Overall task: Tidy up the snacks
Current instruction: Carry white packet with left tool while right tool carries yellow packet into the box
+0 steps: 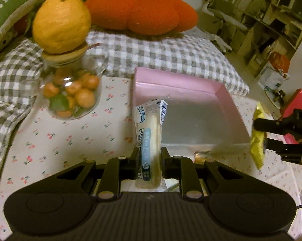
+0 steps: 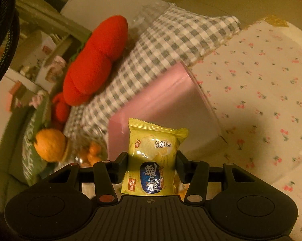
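Left wrist view: the left gripper [image 1: 147,156] clamps a bread stick packet [image 1: 148,140], long axis pointing away along the fingers. The pink box [image 1: 227,98] lies directly beyond, its interior empty, its near rim low.

Right wrist view: the right gripper [image 2: 152,160] grips a yellow chip bag [image 2: 154,156] upright. The box [image 2: 171,104] lies just beyond; clear tablecloth [image 2: 261,100] to the right.

2 snack pkts [image 1: 149,140], 1 pink box [image 1: 221,94], 1 glass jar [image 1: 70,92], 2 fruit plushies [image 1: 140,10], 2 grippers [image 1: 147,156].
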The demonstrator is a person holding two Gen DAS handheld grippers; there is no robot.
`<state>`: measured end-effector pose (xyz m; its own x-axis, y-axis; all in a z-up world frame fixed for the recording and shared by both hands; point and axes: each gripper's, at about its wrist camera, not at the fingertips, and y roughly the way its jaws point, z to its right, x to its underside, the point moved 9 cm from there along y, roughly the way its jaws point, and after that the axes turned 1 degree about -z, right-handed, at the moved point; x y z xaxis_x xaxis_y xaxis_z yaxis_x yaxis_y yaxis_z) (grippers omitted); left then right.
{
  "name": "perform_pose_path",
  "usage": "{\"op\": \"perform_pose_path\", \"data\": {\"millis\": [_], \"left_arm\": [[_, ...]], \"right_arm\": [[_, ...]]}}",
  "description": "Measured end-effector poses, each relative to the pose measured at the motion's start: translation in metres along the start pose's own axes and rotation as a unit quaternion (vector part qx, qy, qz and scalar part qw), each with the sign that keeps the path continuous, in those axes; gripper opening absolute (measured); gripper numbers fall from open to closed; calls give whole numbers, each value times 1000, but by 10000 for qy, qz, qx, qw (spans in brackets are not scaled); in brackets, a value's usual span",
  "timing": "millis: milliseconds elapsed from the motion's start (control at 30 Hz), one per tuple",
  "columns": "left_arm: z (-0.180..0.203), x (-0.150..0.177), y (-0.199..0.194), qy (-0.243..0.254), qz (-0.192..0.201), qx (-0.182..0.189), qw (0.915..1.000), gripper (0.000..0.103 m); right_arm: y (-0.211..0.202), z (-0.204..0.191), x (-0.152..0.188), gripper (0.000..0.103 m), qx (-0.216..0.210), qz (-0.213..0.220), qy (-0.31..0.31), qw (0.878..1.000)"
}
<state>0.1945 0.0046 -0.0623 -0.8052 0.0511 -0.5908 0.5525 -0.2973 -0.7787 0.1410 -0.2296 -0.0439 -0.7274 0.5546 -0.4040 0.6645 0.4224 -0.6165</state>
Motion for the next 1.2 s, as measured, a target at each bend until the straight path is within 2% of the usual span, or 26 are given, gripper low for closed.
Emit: {"op": "perform_pose_path", "data": {"millis": [133, 233, 467, 700, 867, 1000, 1100, 1167, 1200], "left_arm": [[15, -11, 16, 97, 2, -23, 10000, 18], [24, -21, 31, 94, -5, 6, 10000, 18], [36, -37, 57, 59, -23, 57, 10000, 19], [45, -40, 83, 399, -36, -159, 9991, 19], [40, -39, 98, 308, -147, -278, 9990, 19], [35, -37, 103, 301, -90, -408, 9987, 19], [34, -36, 105, 300, -81, -397, 9987, 21], [33, -37, 104, 271, 9, -393, 9989, 33], [33, -37, 103, 254, 41, -411, 9988, 35]], "right_arm": [[9, -5, -12, 49, -193, 179, -137, 9996], [17, -1, -19, 49, -142, 310, -329, 9989], [35, 24, -28, 49, 41, 376, -314, 9988], [45, 32, -31, 49, 194, 374, -441, 9981], [49, 33, -30, 50, 253, 357, -543, 9976], [49, 33, -30, 51, 271, 348, -586, 9973], [49, 33, -31, 53, 258, 317, -591, 9974], [48, 33, -31, 61, 267, 313, -592, 9974], [47, 34, -31, 66, 280, 316, -595, 9973]]}}
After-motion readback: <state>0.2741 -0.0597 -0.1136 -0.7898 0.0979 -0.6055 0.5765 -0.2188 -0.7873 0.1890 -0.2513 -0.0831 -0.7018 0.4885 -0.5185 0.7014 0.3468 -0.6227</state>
